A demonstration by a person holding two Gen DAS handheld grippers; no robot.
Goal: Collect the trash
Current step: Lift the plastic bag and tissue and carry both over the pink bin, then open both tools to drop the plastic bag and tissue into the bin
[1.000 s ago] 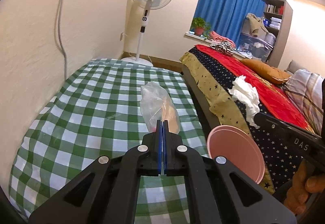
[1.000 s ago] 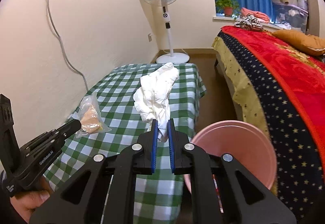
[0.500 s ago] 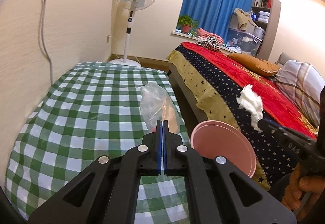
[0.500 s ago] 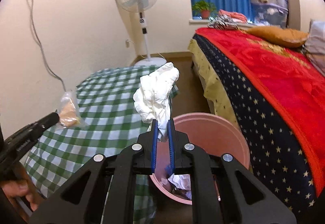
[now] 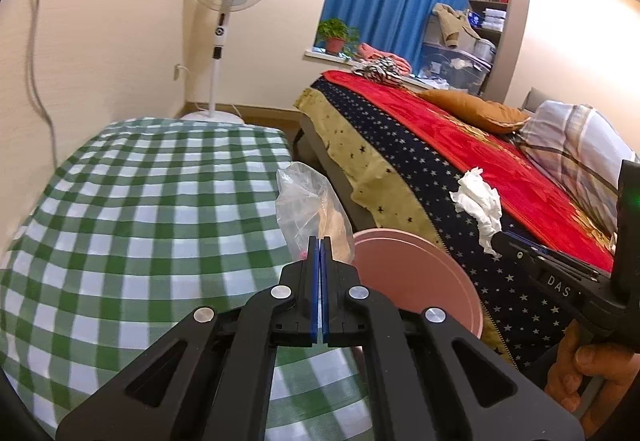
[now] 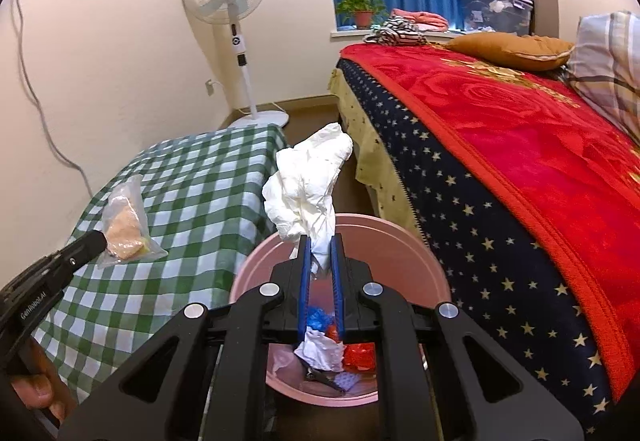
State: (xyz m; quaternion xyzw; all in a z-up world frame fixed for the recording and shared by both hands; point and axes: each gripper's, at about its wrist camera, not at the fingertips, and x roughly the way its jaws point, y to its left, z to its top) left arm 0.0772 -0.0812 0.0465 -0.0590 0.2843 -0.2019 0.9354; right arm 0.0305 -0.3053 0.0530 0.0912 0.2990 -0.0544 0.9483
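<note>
A: We have carried both pieces off the checked surface (image 6: 192, 197) toward the pink bin (image 6: 420, 253). Our right gripper (image 6: 320, 253) now hangs over the bin's mouth, fingers narrow and clamped on the white tissue wad (image 6: 308, 185).

B: So that one looks ready to drop. And the left gripper (image 5: 321, 241)?

A: Its fingers are pinched tight on the clear bag (image 5: 308, 201), just beside the bin's near rim, not yet over it.

B: Which way do they point?

A: Both stand up from the fingers, long axis tilted away from us, above the bin.
</note>
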